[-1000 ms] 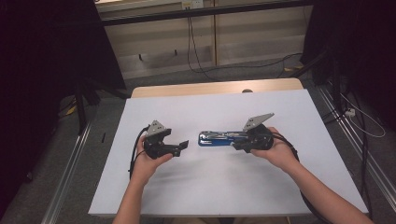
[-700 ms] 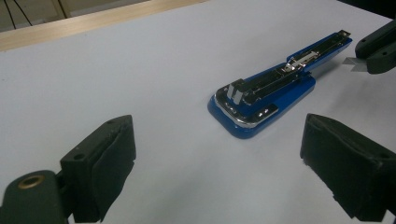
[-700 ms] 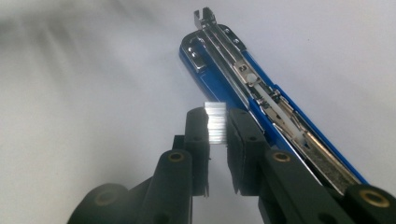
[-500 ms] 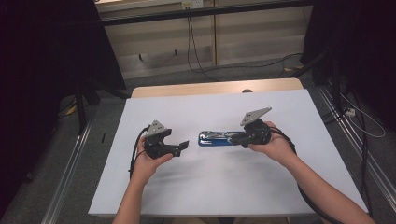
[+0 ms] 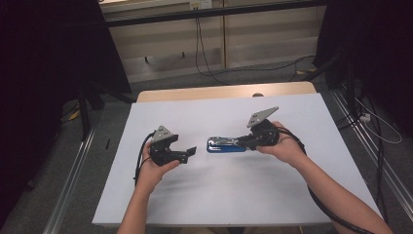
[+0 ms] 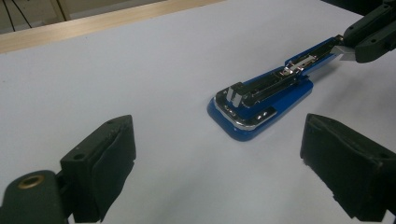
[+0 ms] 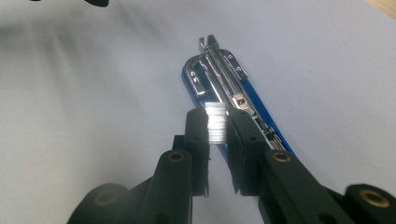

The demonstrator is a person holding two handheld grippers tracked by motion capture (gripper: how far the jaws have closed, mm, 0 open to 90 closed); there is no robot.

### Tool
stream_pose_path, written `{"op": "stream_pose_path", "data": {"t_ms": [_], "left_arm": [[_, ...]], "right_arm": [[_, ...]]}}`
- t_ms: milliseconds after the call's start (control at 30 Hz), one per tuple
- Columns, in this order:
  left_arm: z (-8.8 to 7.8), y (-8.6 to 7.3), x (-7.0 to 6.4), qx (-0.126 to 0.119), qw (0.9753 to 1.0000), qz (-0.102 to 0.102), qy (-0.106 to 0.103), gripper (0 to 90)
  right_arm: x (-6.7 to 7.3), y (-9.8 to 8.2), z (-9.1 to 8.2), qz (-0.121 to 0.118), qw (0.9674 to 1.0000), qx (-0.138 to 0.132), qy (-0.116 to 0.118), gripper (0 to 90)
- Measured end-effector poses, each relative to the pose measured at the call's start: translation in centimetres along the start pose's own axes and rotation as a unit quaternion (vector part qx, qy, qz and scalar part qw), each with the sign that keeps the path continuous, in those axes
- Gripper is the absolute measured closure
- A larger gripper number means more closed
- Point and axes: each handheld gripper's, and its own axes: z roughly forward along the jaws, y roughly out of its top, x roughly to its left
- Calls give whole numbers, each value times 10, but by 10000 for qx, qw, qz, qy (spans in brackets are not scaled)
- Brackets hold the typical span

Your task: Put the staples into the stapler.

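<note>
The blue stapler lies open on the white table, its long axis from left to right, the head toward the left gripper. The right gripper pinches a strip of staples above the stapler's rear; the right gripper view shows this strip. The left gripper's jaws stand wide apart, empty, near the head.

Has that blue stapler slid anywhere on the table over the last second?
No. In the high view the blue stapler lies at the same spot on the white table, equally far from its edges.
</note>
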Motion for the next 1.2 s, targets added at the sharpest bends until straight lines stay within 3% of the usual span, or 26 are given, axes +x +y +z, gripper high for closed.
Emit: {"op": "stream_pose_path", "data": {"t_ms": [733, 1200], "left_arm": [[-1, 0, 1, -18, 10000, -14, 24, 106], [-1, -1, 2, -3, 10000, -3, 25, 106]], "right_arm": [[-17, 19, 14, -513, 9982, 31, 300, 793], [-28, 26, 23, -657, 9968, 59, 453, 793]]}}
